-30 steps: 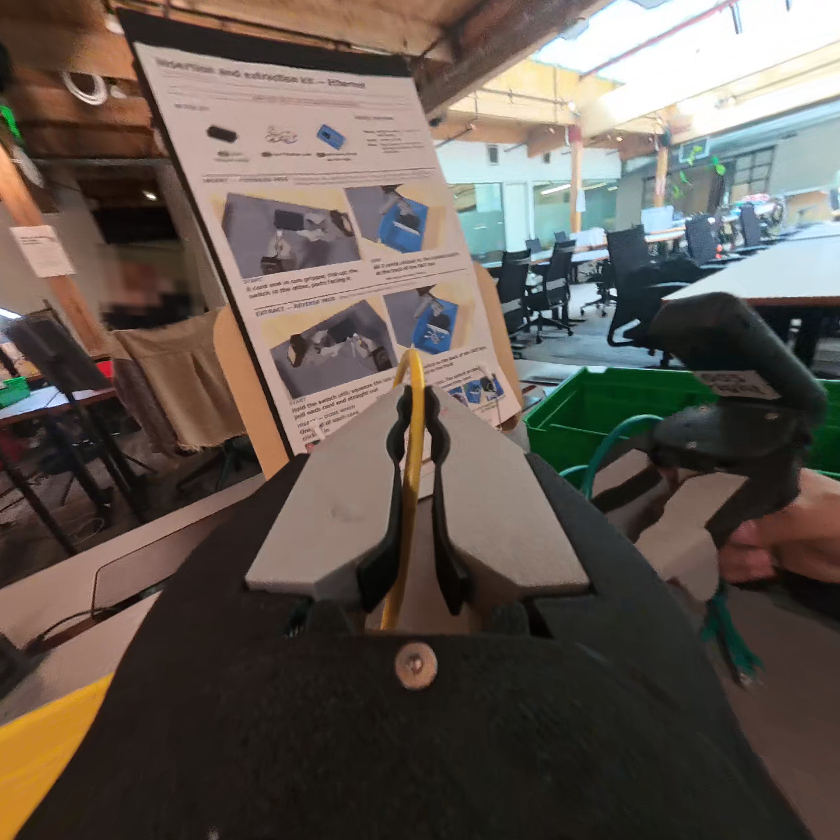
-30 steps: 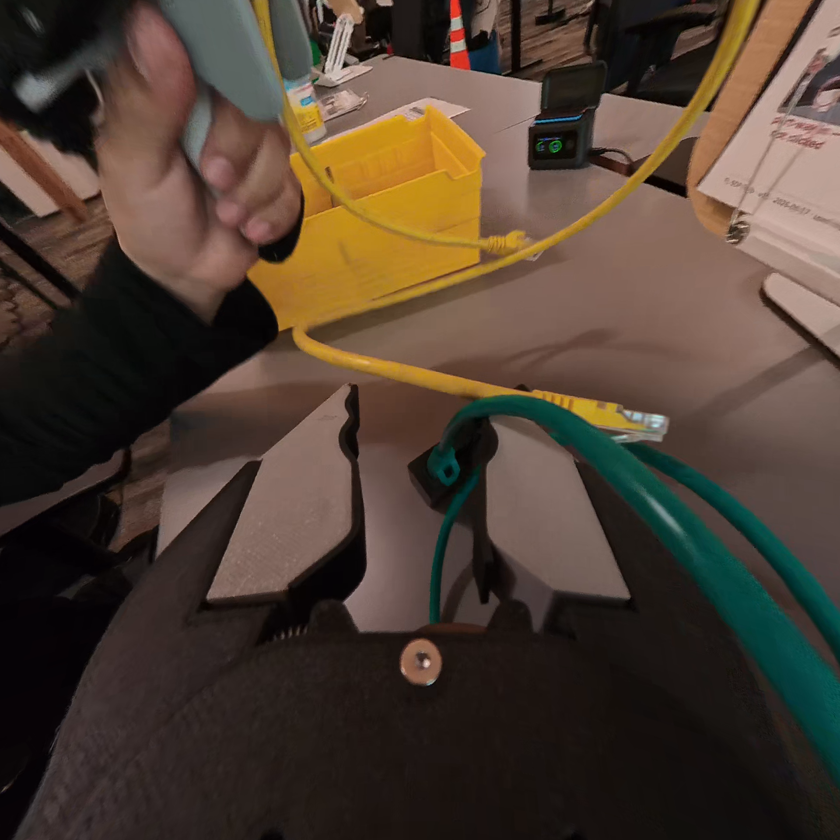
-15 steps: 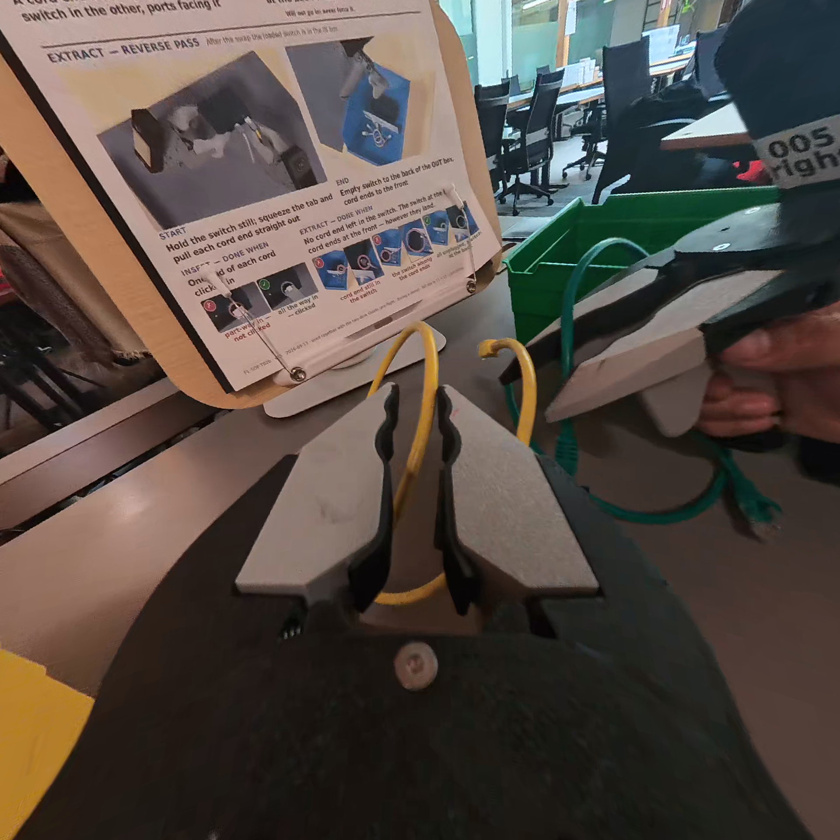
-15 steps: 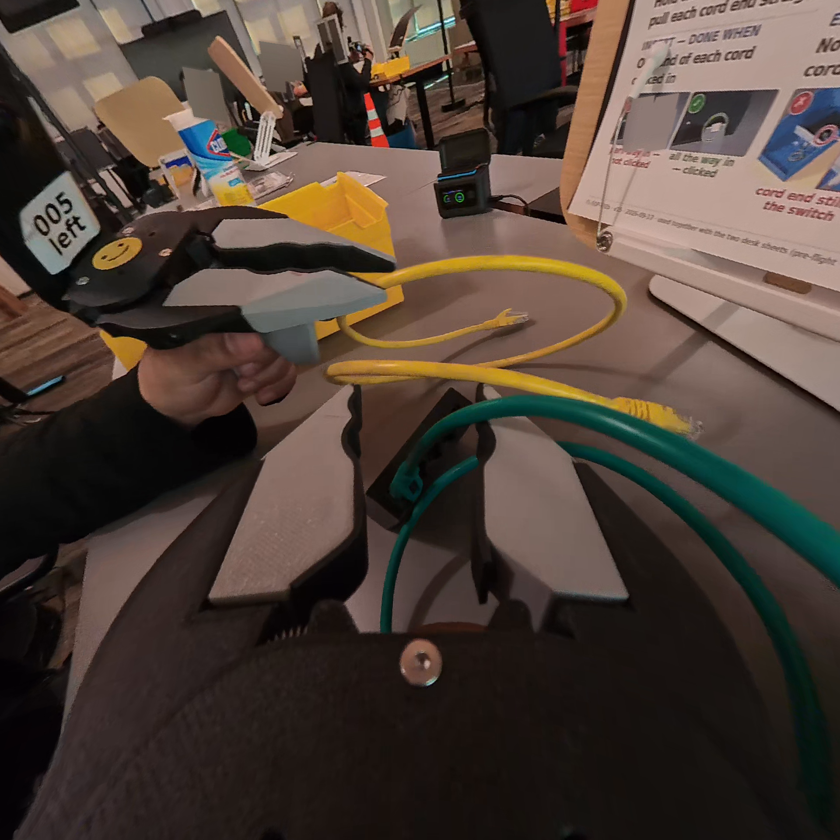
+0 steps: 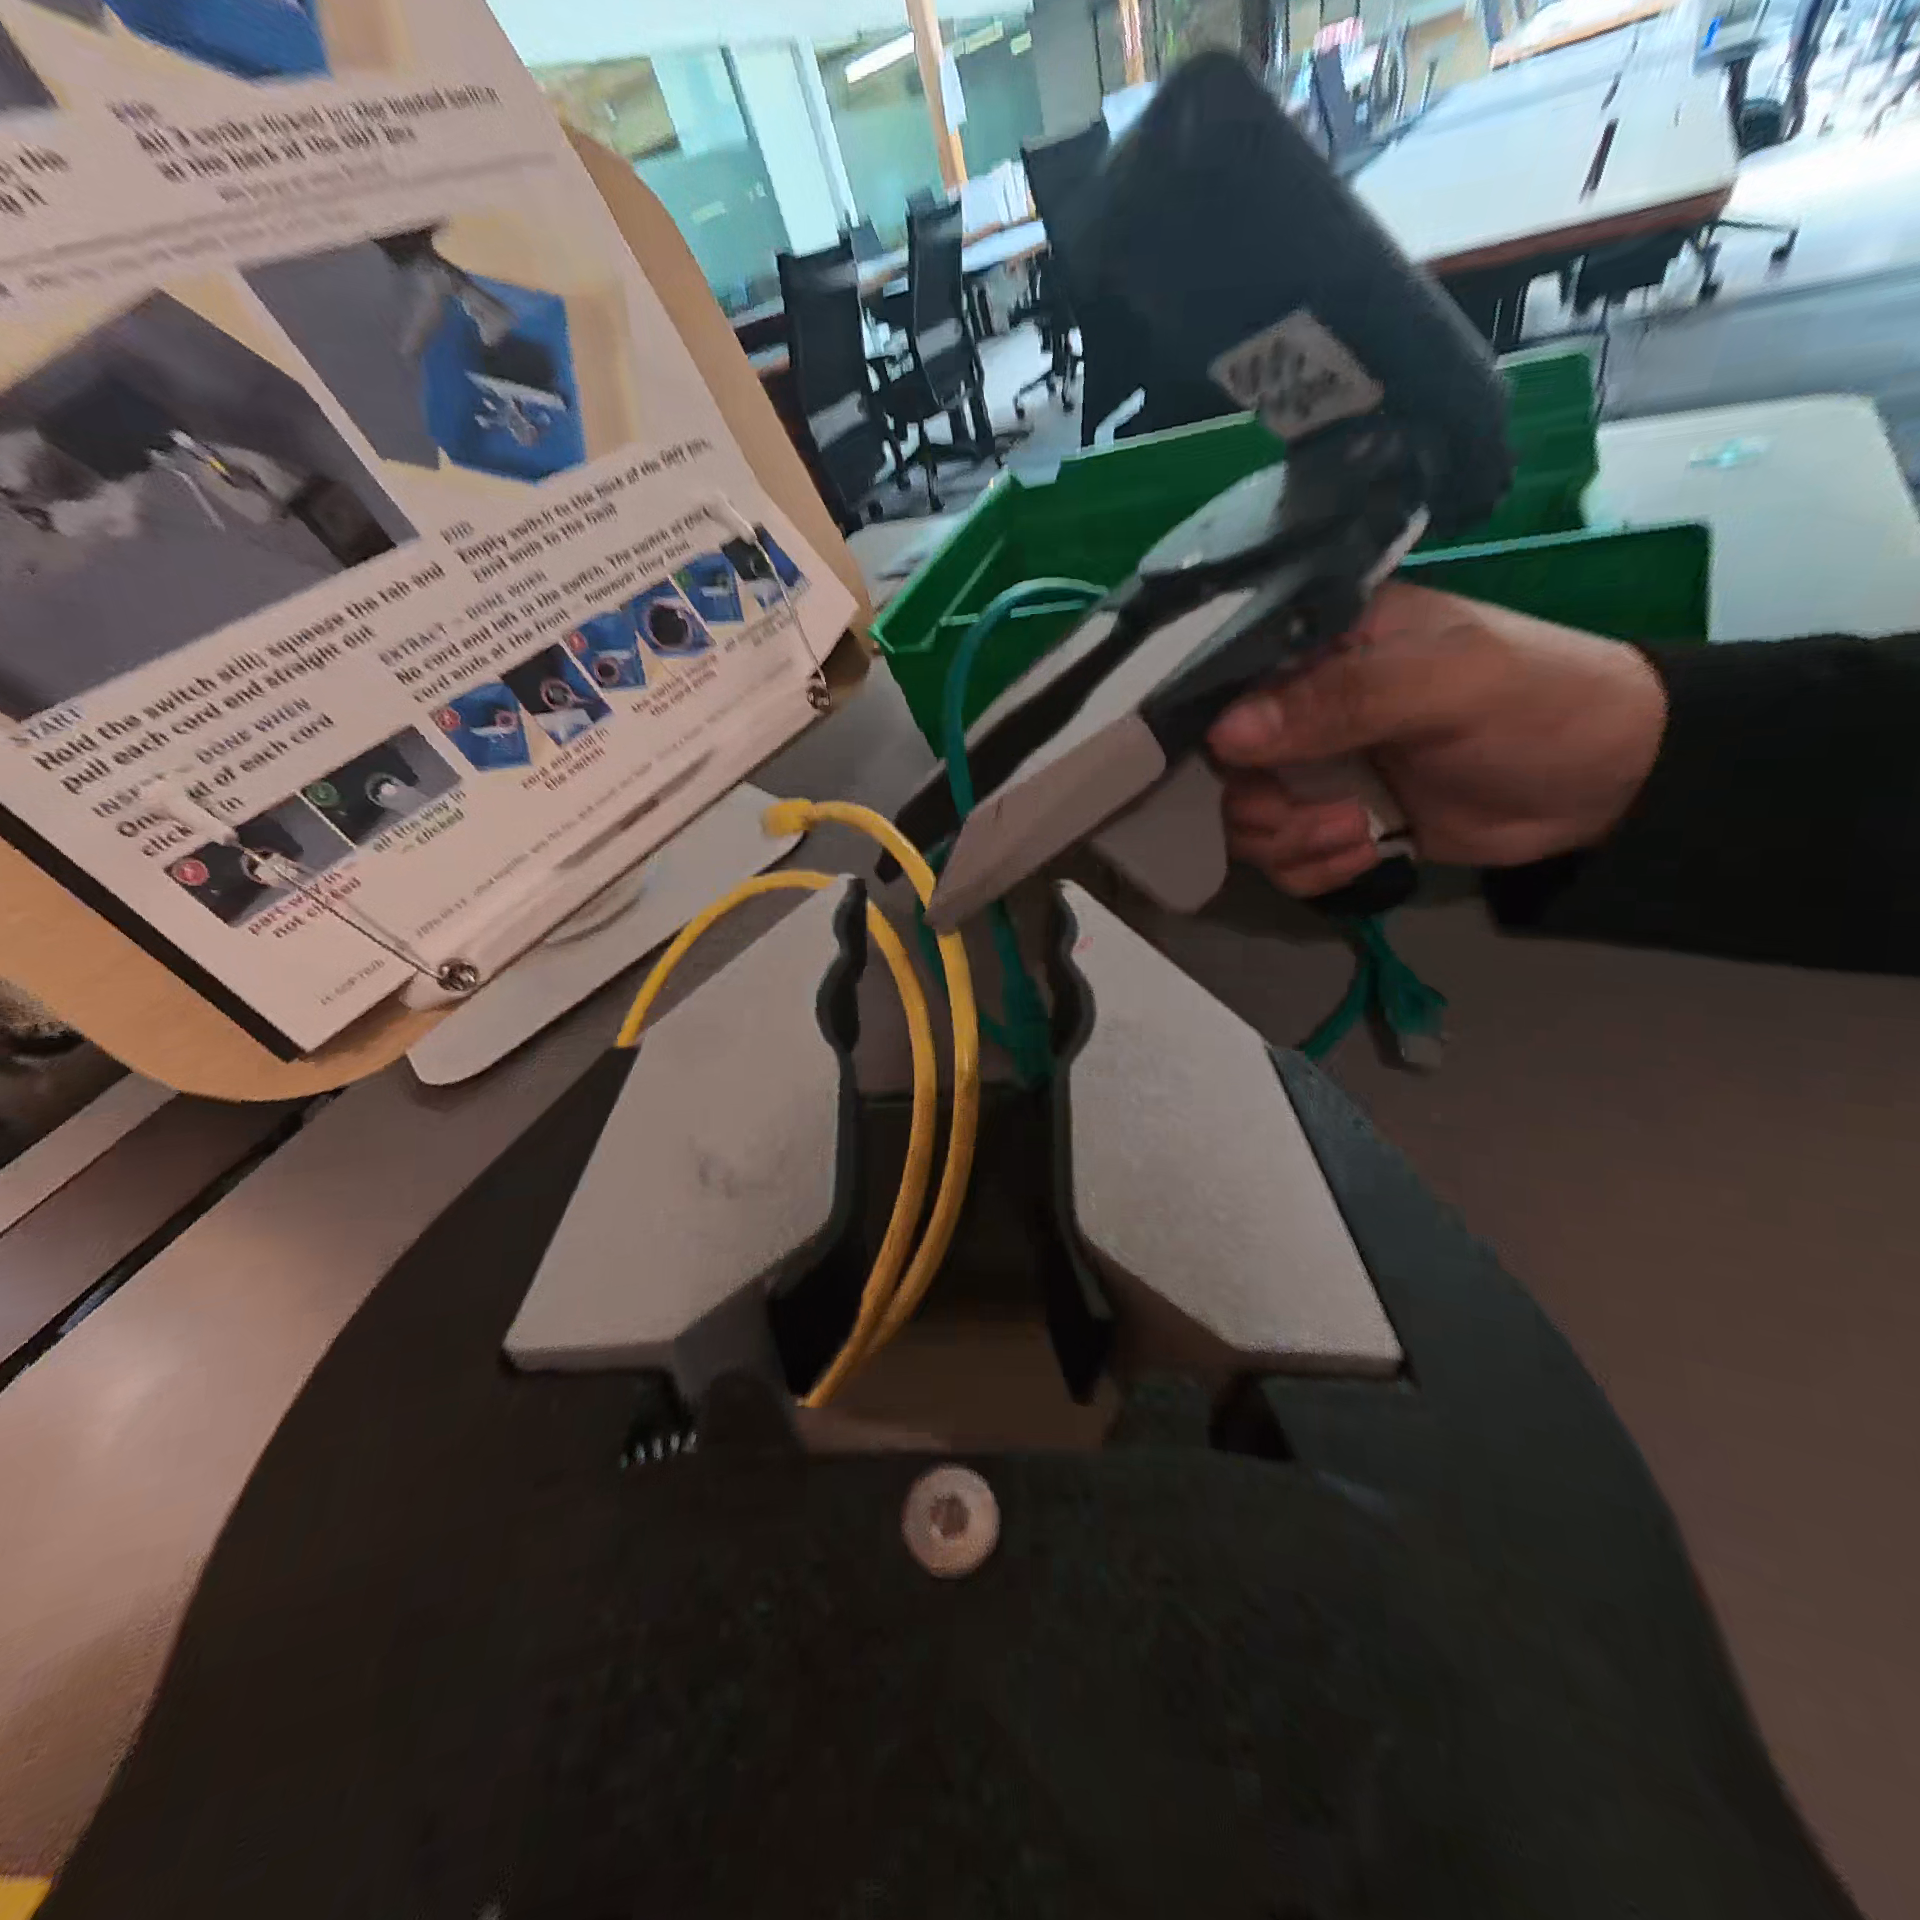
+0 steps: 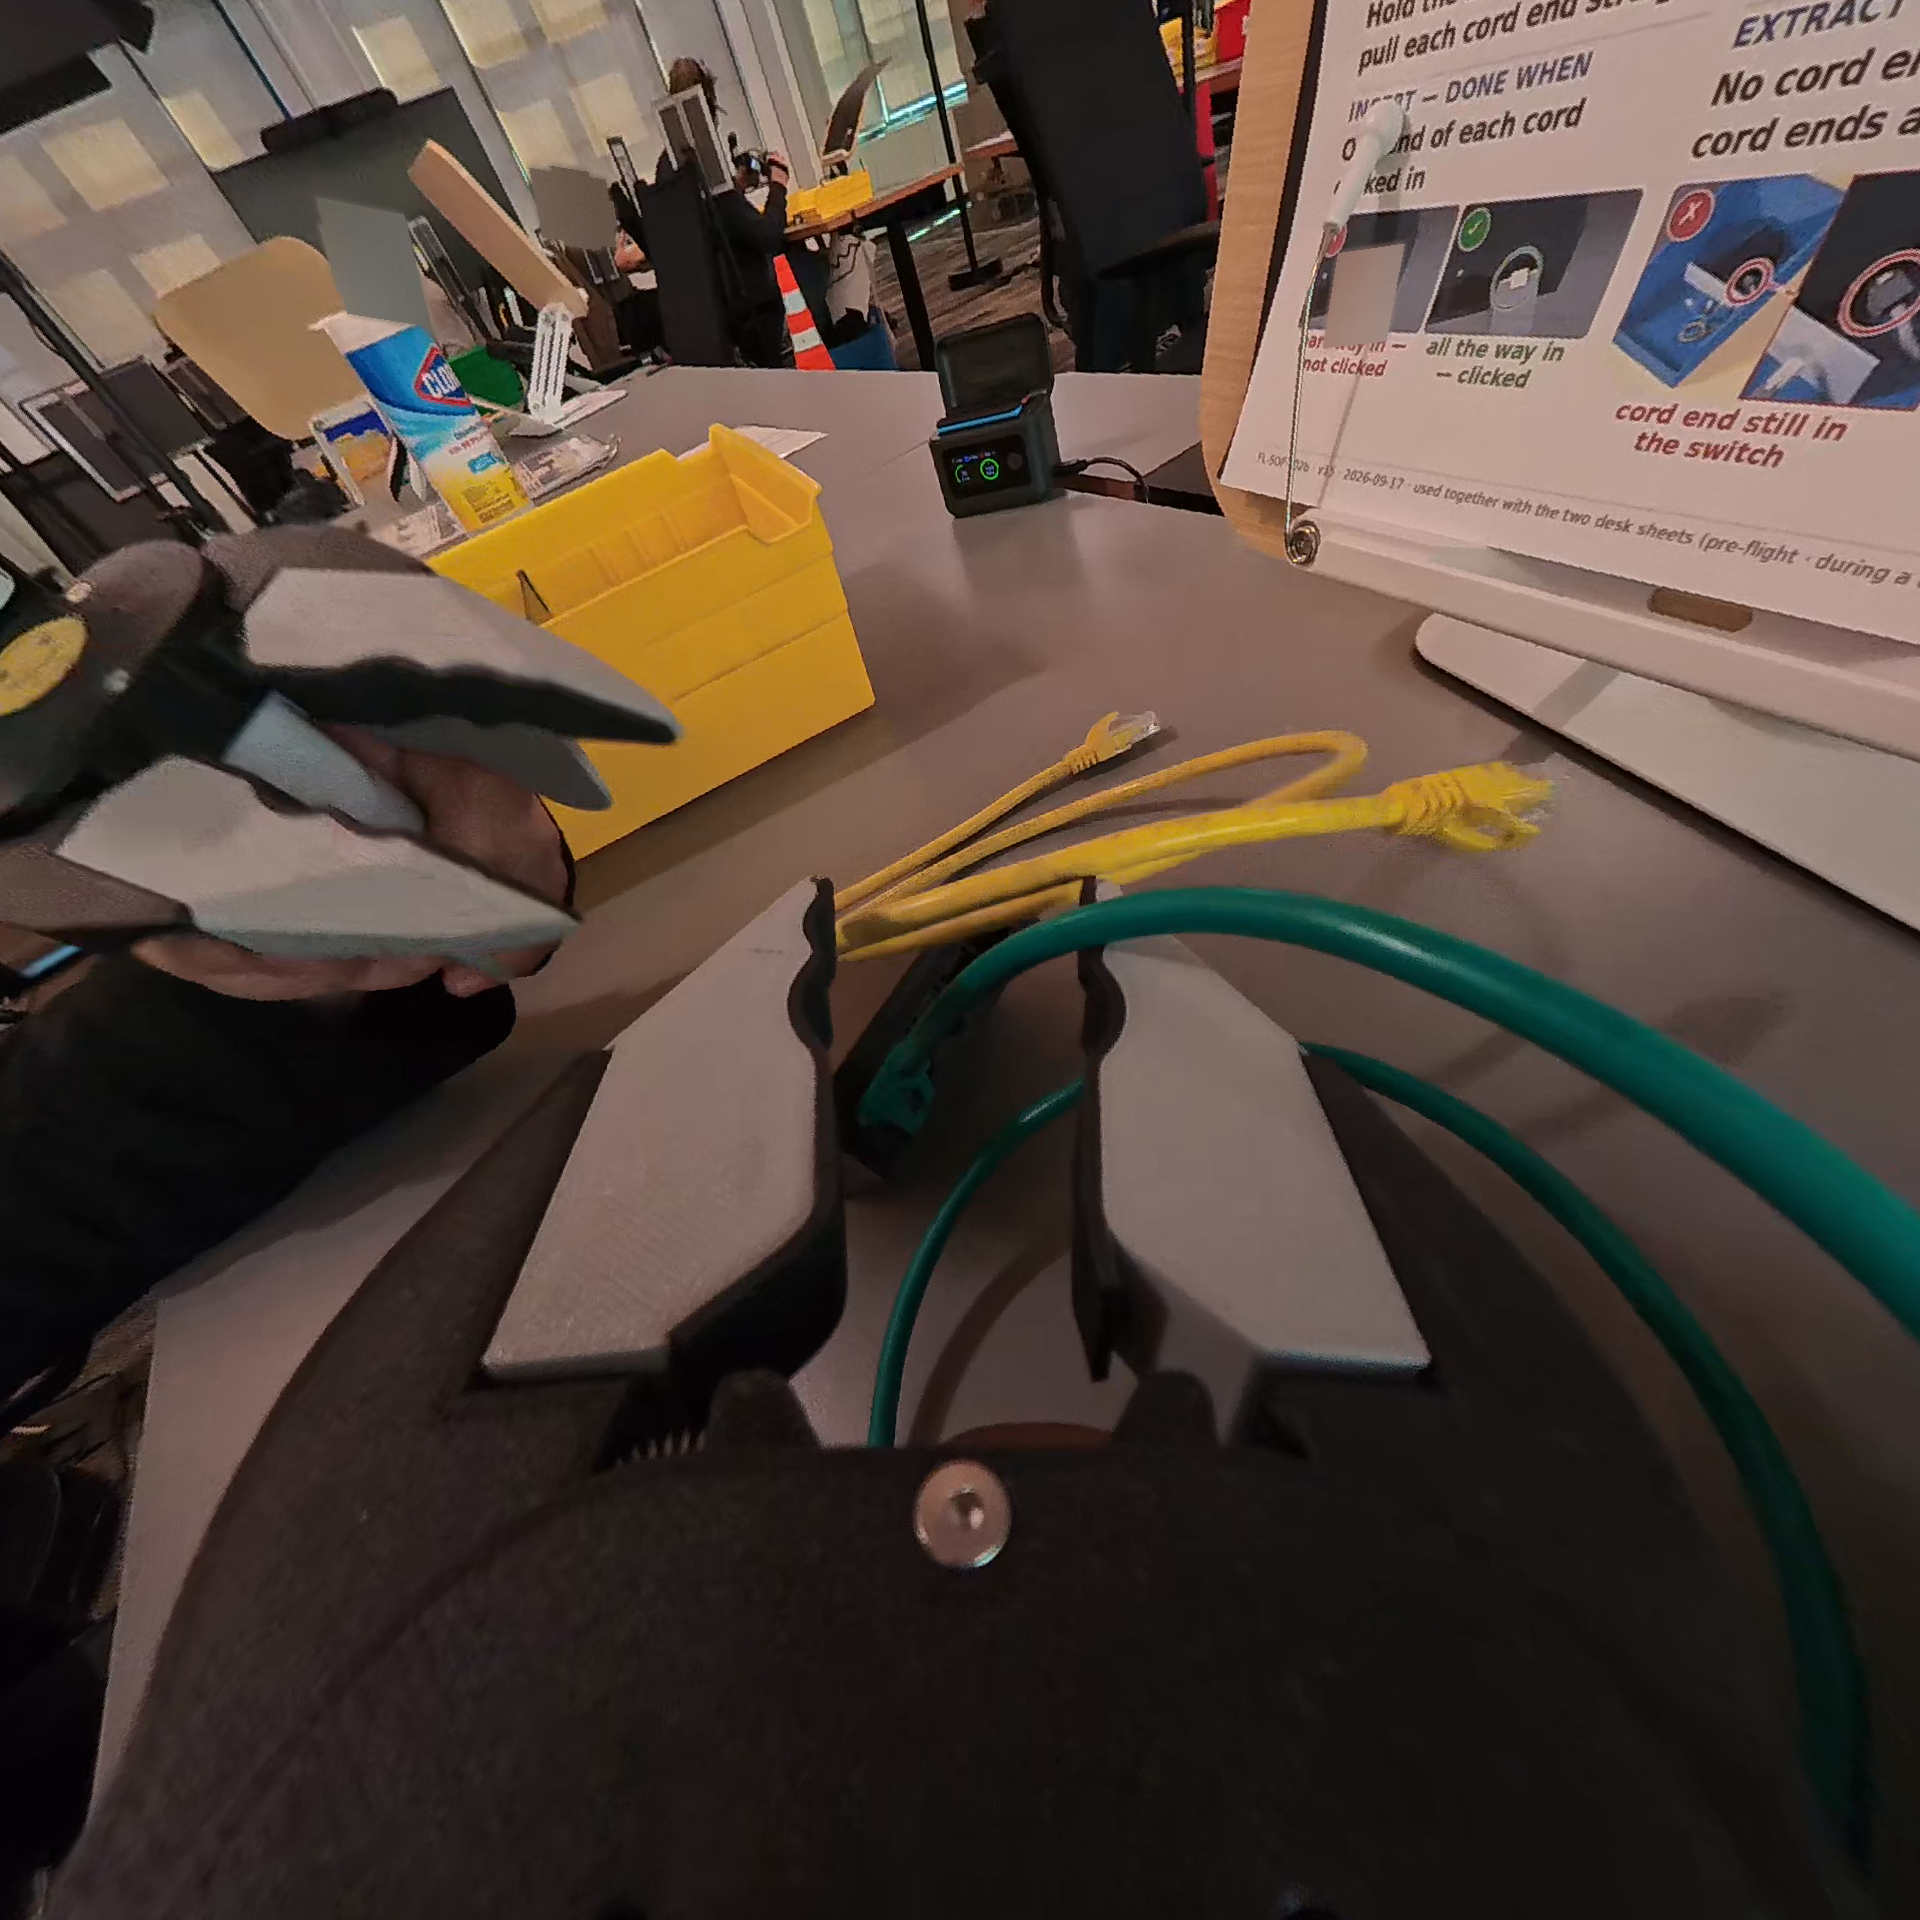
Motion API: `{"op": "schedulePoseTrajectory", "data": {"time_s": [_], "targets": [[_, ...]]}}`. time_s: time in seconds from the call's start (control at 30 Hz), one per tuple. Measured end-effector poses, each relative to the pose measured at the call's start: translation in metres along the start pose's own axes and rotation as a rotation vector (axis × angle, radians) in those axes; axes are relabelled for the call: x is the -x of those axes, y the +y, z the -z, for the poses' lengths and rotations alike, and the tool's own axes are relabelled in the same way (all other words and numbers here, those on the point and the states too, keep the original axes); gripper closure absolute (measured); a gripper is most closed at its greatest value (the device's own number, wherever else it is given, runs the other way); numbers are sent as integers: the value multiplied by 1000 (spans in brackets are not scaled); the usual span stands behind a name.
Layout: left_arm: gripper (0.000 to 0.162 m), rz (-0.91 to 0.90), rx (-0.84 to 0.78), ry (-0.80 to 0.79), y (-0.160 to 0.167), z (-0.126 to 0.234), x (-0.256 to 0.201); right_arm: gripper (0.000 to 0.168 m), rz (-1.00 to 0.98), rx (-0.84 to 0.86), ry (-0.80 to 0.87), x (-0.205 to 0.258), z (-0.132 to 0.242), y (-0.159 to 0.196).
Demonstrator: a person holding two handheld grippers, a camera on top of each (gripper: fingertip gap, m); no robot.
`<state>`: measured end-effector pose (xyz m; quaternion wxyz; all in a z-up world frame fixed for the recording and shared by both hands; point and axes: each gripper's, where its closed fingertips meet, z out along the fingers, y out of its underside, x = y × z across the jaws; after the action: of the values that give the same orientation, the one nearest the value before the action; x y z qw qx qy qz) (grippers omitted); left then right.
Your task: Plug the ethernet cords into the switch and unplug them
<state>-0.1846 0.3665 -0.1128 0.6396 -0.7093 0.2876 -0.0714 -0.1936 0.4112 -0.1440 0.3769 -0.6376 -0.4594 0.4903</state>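
My right gripper (image 6: 951, 935) is shut on the small black switch (image 6: 935, 1029), just above the grey table (image 6: 1143, 623). A green cord (image 6: 1455, 977) is plugged into the switch and loops off to the right; its free plug (image 5: 1403, 1008) hangs by the hand. The yellow cord (image 6: 1195, 831) lies loose on the table ahead, both plugs free. My left gripper (image 5: 956, 935) is open and empty, with the yellow cord (image 5: 940, 1039) showing below its gap. It also shows at the left of the right wrist view (image 6: 618, 831). The right gripper (image 5: 909, 894) sits just ahead of the left.
An instruction board (image 5: 364, 571) on a white stand rises close behind the cords. A yellow bin (image 6: 707, 644) stands at the left, a green bin (image 5: 1091, 520) at the right. A small black device (image 6: 992, 447) and a wipes canister (image 6: 426, 426) sit farther back.
My left gripper has let go of the yellow cord, which now lies on the table, and has opened wide. Both grippers have come down lower; the right still holds the switch.
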Motion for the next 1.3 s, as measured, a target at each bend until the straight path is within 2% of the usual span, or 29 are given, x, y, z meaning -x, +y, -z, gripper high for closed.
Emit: {"op": "schedulePoseTrajectory", "data": {"time_s": [0.17, 0.3, 0.33, 0.53, 0.67, 1.1, 1.3], "targets": [[124, -21, 254, 23, 50, -18, -7, 123, 5, -2, -13, 3, 0, -1], [151, -139, 366, -76, 70, -23, 4, 122, 24, -3, -28, 8, 0, -2], [158, -147, 361, -85, 69, -23, 6, 123, 28, 0, -18, 7, 0, -1], [158, -55, 191, -246, 38, -7, 40, 123, 53, 22, 34, 0, 0, 2], [158, 17, 118, -305, 31, 2, 59, 122, 108, 54, 73, -2, -1, 6], [158, -49, 99, -386, 26, 6, 65, 124, 328, 88, 310, -19, 17, 5], [158, -32, 47, -417, 17, 13, 70, 123, 331, 77, 325, -18, 24, 11]]}}
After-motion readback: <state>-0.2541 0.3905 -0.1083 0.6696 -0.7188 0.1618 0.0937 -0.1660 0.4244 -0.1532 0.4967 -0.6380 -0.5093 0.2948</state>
